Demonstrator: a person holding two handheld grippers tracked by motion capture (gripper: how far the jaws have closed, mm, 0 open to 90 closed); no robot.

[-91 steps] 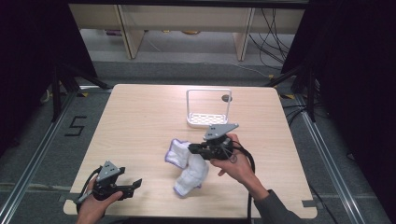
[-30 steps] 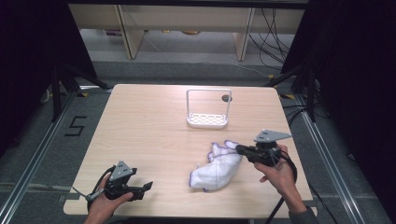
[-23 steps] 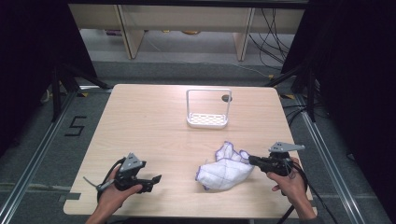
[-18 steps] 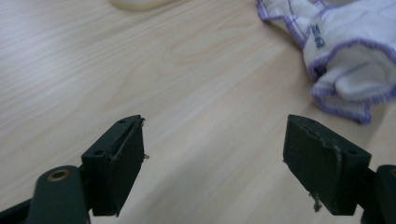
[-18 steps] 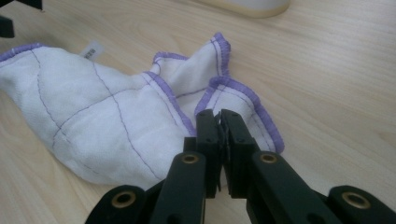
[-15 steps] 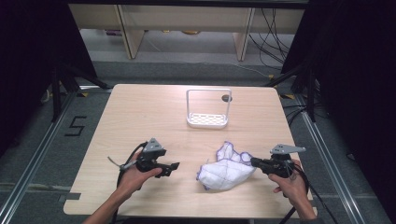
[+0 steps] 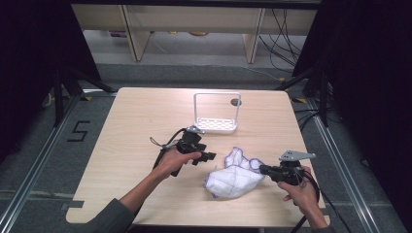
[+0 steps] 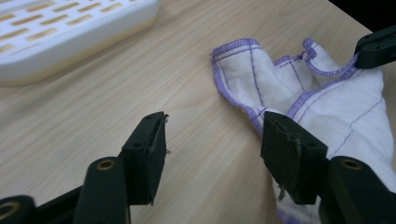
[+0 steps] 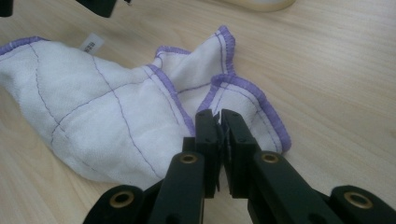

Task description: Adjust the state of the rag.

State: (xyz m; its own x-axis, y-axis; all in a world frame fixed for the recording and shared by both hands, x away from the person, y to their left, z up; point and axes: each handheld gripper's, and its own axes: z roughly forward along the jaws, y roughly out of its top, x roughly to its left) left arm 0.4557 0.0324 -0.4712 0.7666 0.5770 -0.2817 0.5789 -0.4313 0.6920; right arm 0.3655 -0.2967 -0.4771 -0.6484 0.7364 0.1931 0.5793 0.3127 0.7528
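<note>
**A:** Right gripper view, the jaws first: how do they stand?

**B:** The right gripper (image 9: 219, 122) has its jaws pressed together on a fold of the cloth (image 9: 107, 126), at the purple-stitched hem. The rest of the cloth spreads away from the jaws, rumpled, on the desk (image 9: 336, 70).

**A:** And the left gripper?

**B:** In the left gripper view the left gripper (image 8: 212, 149) has its jaws apart, and they have just been closing. Bare wood lies between them. One jaw stands in front of the cloth's (image 8: 327, 107) hem; whether it touches the hem I cannot tell.

**A:** Where does the cloth lie on the desk?

**B:** High view: the cloth (image 7: 233, 177) lies in a heap near the desk's (image 7: 136, 121) near edge, toward the right near corner. The right gripper (image 7: 262, 169) meets its right end; the left gripper (image 7: 212, 156) is just beside its upper left.

**A:** What stands farther out?

**B:** A white rack (image 7: 216, 114) stands toward the far edge, near the middle, well apart from the cloth. Its slotted base (image 8: 70, 28) shows at the left gripper view's top.
</note>
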